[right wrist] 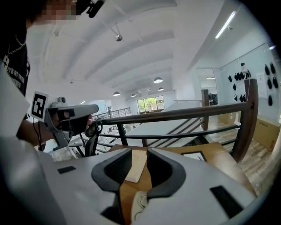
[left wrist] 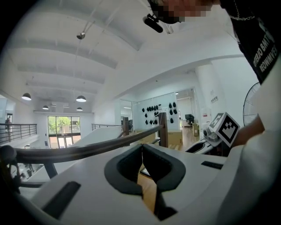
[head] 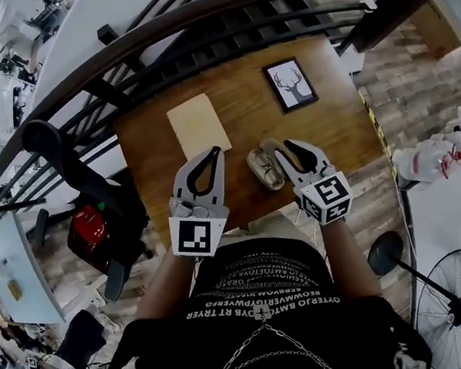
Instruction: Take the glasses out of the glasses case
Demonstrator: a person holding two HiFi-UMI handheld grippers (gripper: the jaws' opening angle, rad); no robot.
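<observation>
A beige glasses case (head: 264,169) lies on the wooden table (head: 331,128) near its front edge. I cannot make out whether its lid is up or any glasses. My right gripper (head: 279,144) hovers just right of the case and over it, jaws open and empty. Between those jaws in the right gripper view (right wrist: 139,159), the case (right wrist: 137,205) shows low in the picture. My left gripper (head: 213,152) sits left of the case, its tips together with nothing between them. In the left gripper view (left wrist: 142,148) only bare table shows behind the shut tips.
A pale mat (head: 198,124) lies on the table beyond my left gripper, and a framed deer picture (head: 290,84) lies at the back right. A dark curved railing (head: 196,15) runs behind the table. An office chair (head: 83,187) stands left, a fan (head: 459,299) right.
</observation>
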